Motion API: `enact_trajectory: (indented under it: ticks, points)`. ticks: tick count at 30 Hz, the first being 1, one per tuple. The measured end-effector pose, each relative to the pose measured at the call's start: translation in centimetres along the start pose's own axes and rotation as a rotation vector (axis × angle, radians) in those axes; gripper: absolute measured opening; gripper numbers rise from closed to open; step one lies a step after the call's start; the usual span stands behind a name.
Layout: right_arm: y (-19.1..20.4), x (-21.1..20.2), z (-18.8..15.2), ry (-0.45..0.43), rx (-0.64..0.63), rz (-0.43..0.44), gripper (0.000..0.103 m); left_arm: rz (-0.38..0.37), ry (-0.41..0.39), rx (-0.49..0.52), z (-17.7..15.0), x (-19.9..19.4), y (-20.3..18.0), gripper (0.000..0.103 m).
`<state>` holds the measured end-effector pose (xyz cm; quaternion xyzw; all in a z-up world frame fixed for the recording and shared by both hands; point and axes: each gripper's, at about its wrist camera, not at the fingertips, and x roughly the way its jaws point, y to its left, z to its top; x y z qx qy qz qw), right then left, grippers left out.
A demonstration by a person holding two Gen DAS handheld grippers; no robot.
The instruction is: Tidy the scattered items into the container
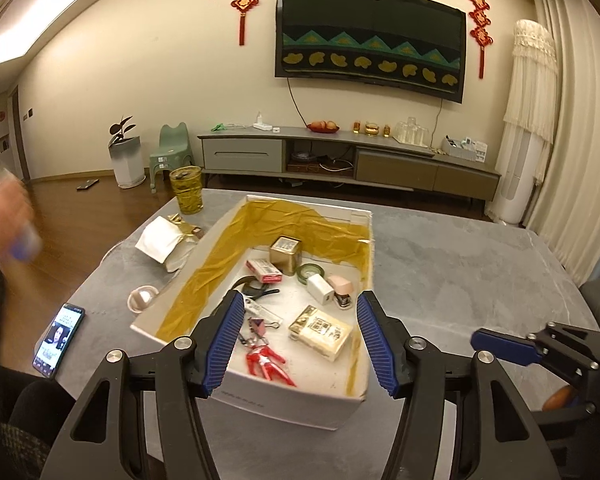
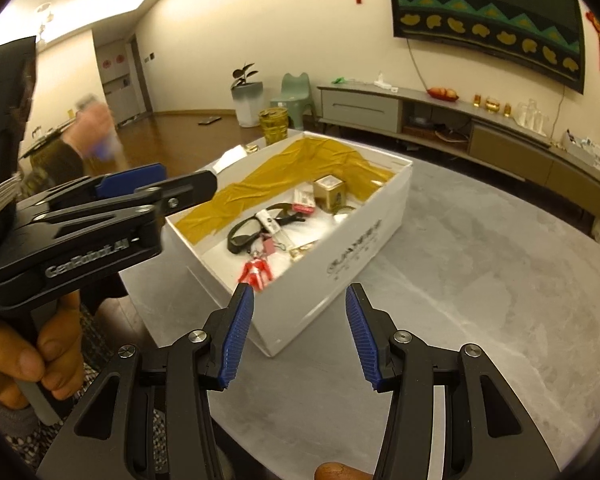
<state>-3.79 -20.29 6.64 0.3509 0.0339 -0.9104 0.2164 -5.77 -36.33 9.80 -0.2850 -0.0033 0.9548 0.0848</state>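
Living-room setting, grey table (image 1: 440, 264) taking up the middle, white box (image 1: 260, 404) sitting on it near your edge. Box is already holding most of the clutter: gold tin (image 1: 286, 254), cream packet (image 1: 320, 332), red toy (image 1: 266, 362), white charger (image 1: 320, 288), pink stapler (image 1: 342, 290), tape roll (image 1: 309, 272), red-white pack (image 1: 264, 271), black glasses (image 2: 246, 232) and a binder clip.

Left gripper (image 1: 300, 344) is hovering over the box's near end, jaws spread wide, carrying nothing. Right gripper (image 2: 300, 336) is hanging off the box's near corner over bare table, jaws likewise apart and empty.

Outside the box you are looking at a yellow glass (image 1: 186, 190), crumpled white-gold wrapper (image 1: 166, 242), small pink round thing (image 1: 142, 298) touching the box's left wall, and a phone (image 1: 58, 340) at the table edge. A blurred hand (image 1: 8, 220) is moving at far left, holding something I can't make out.

Judging: mostly done. Wrapper and pink thing may be remaining; glass and phone probably aren't yours to pack.
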Motion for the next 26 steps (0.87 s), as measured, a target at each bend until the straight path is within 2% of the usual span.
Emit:
enact_trajectory:
  ticks: [10,18,26]
  points:
    - [2.6,3.0,1.1,0.056,-0.024,-0.028,0.051,0.009,-0.011,-0.070,-0.4,-1.2,4.1,0.060]
    - [2.2,4.0,1.6,0.067,0.001,-0.057,0.051,-0.003,-0.011,-0.065,-0.5,-1.4,4.3,0.060]
    - [1.5,3.3,2.0,0.041,0.026,-0.063,0.051,-0.004,-0.008,-0.051,-0.5,-1.3,3.7,0.060]
